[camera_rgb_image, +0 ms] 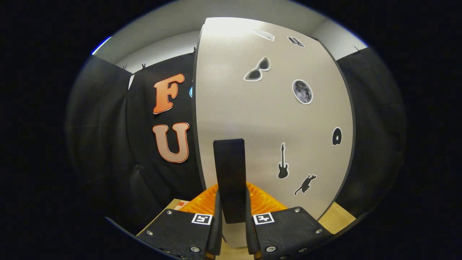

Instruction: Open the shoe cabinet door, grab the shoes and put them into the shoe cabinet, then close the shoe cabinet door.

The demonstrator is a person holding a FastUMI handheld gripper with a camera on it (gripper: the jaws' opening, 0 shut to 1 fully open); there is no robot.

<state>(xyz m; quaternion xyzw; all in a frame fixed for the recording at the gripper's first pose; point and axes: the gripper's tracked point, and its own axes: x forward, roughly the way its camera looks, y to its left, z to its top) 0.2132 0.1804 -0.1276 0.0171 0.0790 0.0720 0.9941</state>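
Now clamped: gripper w/ both fingers pinching dark upright handle of shoe cabinet door, prob. to swing it. Door face w/ stickers just ahead, angled. Can't tell opening vs closing.

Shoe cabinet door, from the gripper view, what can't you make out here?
- Inside of the cabinet: hidden behind the pale grey door panel with stickers.
- Shoes: none made out; the door blocks what lies beyond.
- Black upright handle: its lower end is covered between the tool fingers, which are shut on it.
- Top two stickers: too warped to identify.
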